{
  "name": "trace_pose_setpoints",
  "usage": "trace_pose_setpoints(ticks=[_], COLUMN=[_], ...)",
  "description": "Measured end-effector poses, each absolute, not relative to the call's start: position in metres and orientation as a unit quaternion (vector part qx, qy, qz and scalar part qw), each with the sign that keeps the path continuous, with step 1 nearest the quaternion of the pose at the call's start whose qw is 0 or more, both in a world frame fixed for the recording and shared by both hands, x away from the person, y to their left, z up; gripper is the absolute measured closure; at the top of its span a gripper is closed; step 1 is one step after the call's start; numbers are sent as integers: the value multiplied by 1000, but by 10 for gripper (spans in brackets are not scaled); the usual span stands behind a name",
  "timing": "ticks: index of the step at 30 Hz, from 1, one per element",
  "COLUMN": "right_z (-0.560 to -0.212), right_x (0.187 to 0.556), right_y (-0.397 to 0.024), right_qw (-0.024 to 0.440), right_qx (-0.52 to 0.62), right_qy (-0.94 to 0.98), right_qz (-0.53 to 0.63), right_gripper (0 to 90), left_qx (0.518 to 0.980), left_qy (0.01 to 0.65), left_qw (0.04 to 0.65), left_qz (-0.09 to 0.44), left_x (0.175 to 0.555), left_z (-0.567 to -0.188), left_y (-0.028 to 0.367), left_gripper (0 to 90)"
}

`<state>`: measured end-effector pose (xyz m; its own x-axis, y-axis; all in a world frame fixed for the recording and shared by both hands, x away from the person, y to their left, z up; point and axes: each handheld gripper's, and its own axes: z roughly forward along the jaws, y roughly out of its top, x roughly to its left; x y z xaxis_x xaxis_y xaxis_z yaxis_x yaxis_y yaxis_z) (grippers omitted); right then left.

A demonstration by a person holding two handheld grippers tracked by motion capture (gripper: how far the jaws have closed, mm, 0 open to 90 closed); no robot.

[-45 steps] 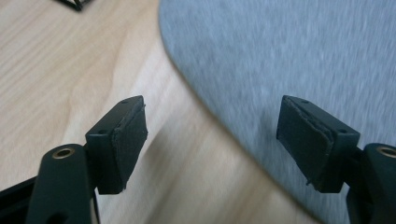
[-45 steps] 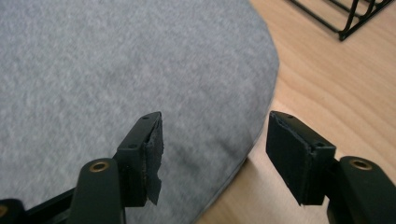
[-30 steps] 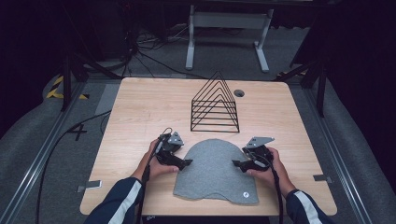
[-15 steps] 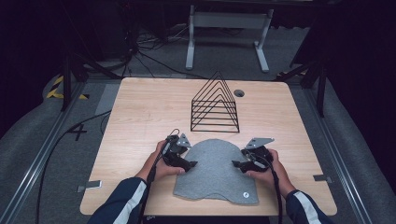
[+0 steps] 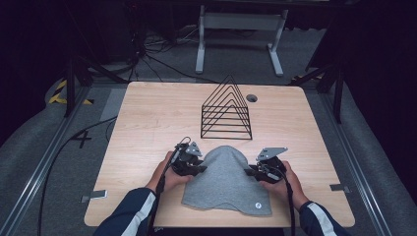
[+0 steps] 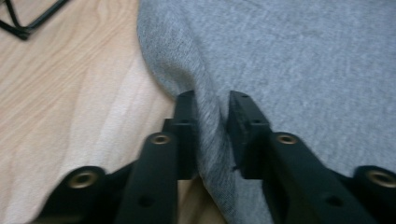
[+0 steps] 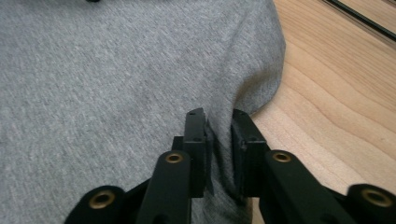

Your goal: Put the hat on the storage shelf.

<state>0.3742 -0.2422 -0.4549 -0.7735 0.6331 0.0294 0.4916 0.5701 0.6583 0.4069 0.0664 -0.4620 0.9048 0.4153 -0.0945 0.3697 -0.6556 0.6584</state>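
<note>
While the soft grey knit beanie (image 5: 227, 183) lies flat on the pale wooden desk (image 5: 147, 123), its crown points toward the black wire rack (image 5: 226, 110). The left gripper (image 6: 208, 122) pinches its left edge. The right gripper (image 7: 218, 133) pinches its right edge.

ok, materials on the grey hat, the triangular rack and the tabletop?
Grey hat: looks like soft knit fabric, matte, with fine ribbing and folds where the jaws pinch it. Triangular rack: thin black wire, probably coated metal. Tabletop: light wood grain, smooth; could be laminate.
</note>
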Motion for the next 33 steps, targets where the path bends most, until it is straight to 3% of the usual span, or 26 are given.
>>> trace_pose_setpoints(ticks=[5,23,33], right_z=[-455,-404,-356], right_x=[373,363,367], right_y=[-243,-257,-263], right_qw=[104,174,216], right_qx=[315,289,268], right_qy=[879,852,837], right_qz=[342,400,425], right_gripper=[834,843,844], left_qx=[908,884,880], left_qy=[211,178,148], left_qw=[360,421,425], left_qz=[34,97,152], left_x=[404,396,403], left_z=[-462,-405,-348], left_y=[66,72,67], left_gripper=[845,854,855])
